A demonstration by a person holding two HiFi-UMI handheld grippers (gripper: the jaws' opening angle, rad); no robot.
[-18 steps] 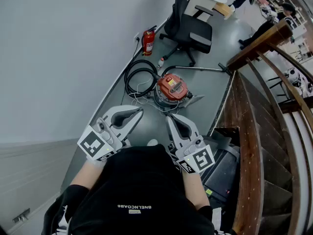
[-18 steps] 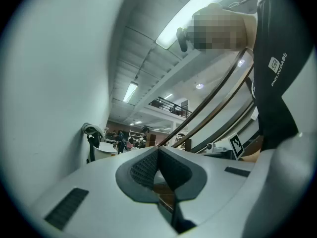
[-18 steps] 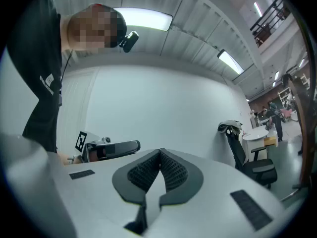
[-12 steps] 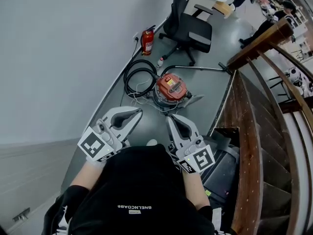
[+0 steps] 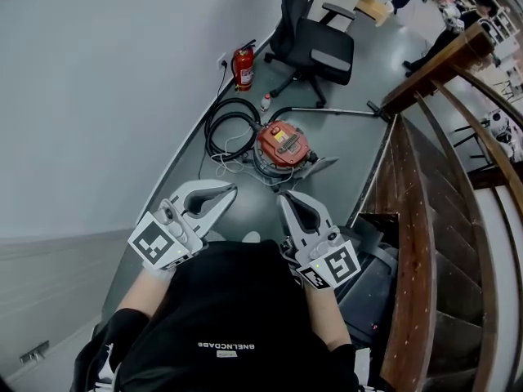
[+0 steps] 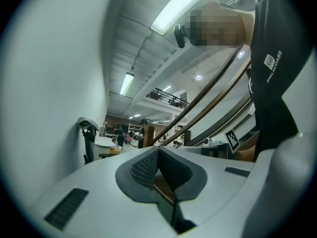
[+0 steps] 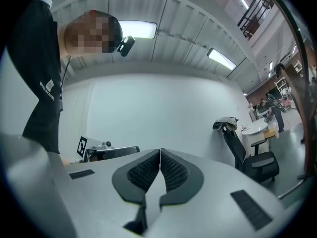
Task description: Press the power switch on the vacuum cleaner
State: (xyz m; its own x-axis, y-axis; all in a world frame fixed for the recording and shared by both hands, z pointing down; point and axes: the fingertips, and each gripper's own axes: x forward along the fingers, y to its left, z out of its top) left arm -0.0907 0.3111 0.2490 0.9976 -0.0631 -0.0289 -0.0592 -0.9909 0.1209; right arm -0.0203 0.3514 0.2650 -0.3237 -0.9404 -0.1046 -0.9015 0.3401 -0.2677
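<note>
Vacuum cleaner (image 5: pixel 280 145), round and red-topped, is being shown standing on the grey floor (image 5: pixel 351 137) ahead of the person, close to the pale wall (image 5: pixel 98 96) and near the foot of the wooden staircase (image 5: pixel 417 219). Its black hose (image 5: pixel 227 125) is being seen lying in loops just beside it on the wall side. A metal wand (image 5: pixel 327 112) is being seen reaching from it across the floor toward the stair post. The power switch is too small to be made out in the head view. The machine is not being touched by either tool: both are being held well short of it, near the person's black top (image 5: pixel 229 317).

At the left of the head view the left gripper (image 5: pixel 231 188) is being held pointing forward. In its own view its jaws are being shown pressed together at the tips, with nothing gripped between the ribbed pads. The right gripper (image 5: pixel 283 196) is being held beside it, a little apart from it. Its jaws are likewise being shown closed tip to tip in its own view, empty.

Further along the wall a red fire extinguisher (image 5: pixel 243 66) is being seen standing. A small bottle (image 5: pixel 266 103) is being seen on the floor between it and the vacuum cleaner, and a black office chair (image 5: pixel 315 43) is being seen beyond them.
</note>
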